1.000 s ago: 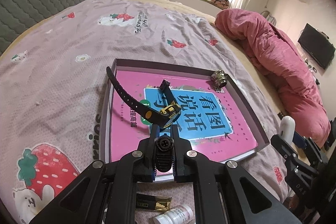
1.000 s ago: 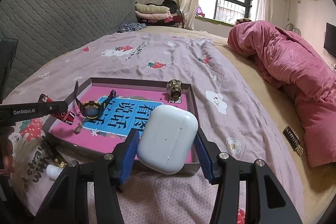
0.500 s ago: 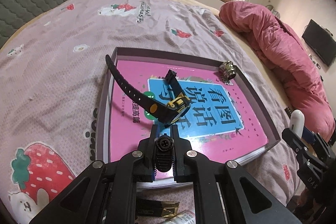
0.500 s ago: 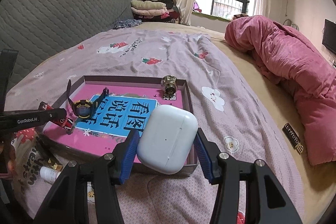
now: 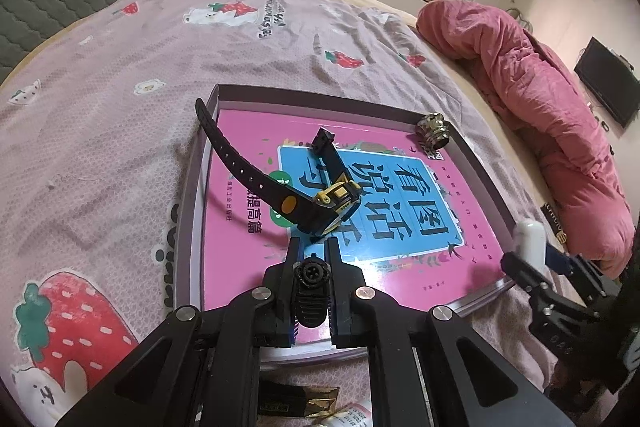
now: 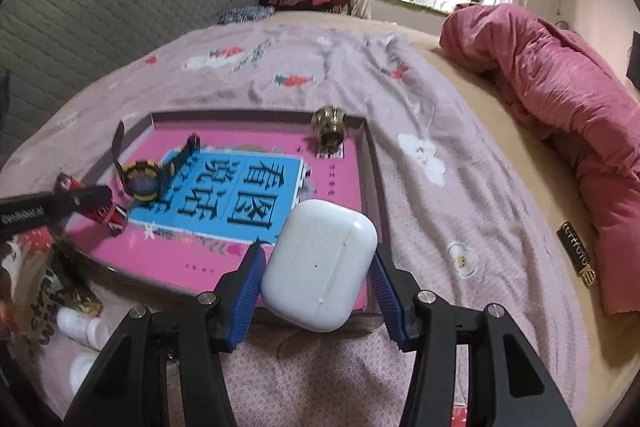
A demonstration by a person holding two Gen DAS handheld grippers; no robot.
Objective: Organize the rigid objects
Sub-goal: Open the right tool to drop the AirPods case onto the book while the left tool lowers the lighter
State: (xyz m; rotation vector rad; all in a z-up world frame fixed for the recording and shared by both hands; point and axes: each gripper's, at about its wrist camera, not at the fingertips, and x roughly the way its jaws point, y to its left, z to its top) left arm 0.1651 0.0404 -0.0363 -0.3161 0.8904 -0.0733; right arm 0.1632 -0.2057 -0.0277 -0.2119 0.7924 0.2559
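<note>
A black and yellow wristwatch (image 5: 334,199) hangs just above the pink book (image 5: 404,267) that fills a shallow grey tray (image 5: 192,187). My left gripper (image 5: 313,241) is shut on the watch at its case, and the long strap sticks up over the tray's left rim. The right wrist view shows the watch (image 6: 142,179) at the tray's left end. My right gripper (image 6: 316,253) is shut on a white earbuds case (image 6: 320,263), its blue pads (image 6: 246,291) against both sides, over the tray's near right corner. A small metal fitting (image 6: 330,129) stands in the far right corner.
On the bedspread by the tray's near edge lie a black-and-gold packet (image 5: 296,399) and a white bottle (image 6: 82,323). A pink duvet (image 6: 560,99) is heaped along the right side. A small black tag (image 6: 576,253) lies near it. A grey headboard (image 6: 100,11) runs along the left.
My right gripper has sunk and moved forward with the earbuds case, closer to the tray's near right corner. The left gripper keeps the watch over the book, almost still.
</note>
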